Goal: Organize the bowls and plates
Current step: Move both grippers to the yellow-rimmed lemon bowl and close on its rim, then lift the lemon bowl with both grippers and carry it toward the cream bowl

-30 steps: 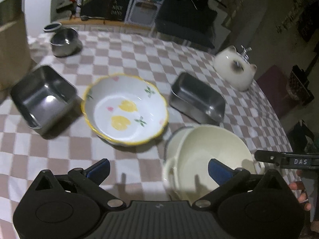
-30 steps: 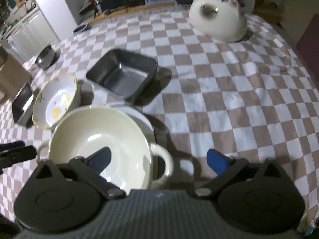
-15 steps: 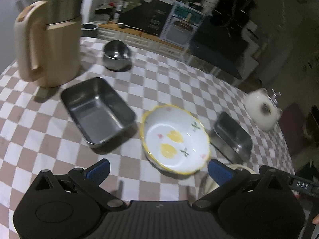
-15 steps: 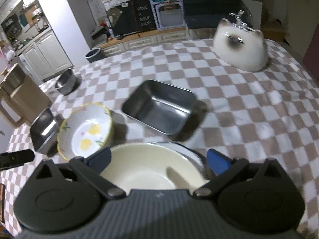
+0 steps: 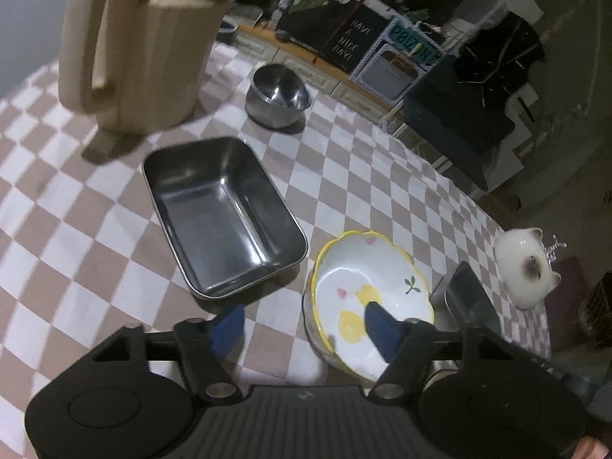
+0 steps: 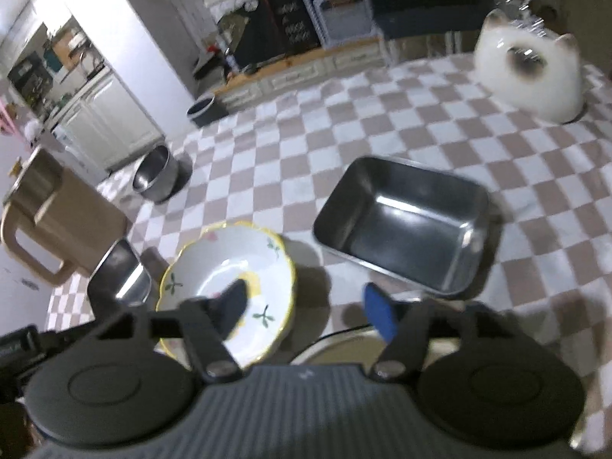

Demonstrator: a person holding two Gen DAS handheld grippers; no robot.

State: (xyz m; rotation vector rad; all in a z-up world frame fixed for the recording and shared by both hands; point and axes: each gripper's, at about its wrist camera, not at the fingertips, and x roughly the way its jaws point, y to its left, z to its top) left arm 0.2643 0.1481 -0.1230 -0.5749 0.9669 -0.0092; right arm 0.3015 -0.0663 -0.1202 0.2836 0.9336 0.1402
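Observation:
A yellow-rimmed flowered bowl point(image 5: 371, 294) sits on the checkered table, also in the right wrist view point(image 6: 229, 279). One steel rectangular tray point(image 5: 222, 214) lies left of it; a second steel tray point(image 6: 401, 225) lies to its right. A small round steel bowl point(image 5: 277, 95) stands at the back. The rim of a cream bowl point(image 6: 344, 348) shows just below my right gripper. My left gripper point(image 5: 302, 329) is open and empty, above the table near the flowered bowl's left rim. My right gripper point(image 6: 310, 310) is open and empty, above the flowered bowl's right side.
A tall beige pitcher point(image 5: 145, 49) stands at the back left of the table. A white cat-shaped ceramic piece point(image 6: 531, 72) sits at the far right. Kitchen cabinets and a dark sign lie beyond the table's far edge.
Both grippers have pulled back and risen from the cream bowl; the views swung left, bringing the pitcher and left tray closer. Both grippers' fingers have narrowed a little but stay open.

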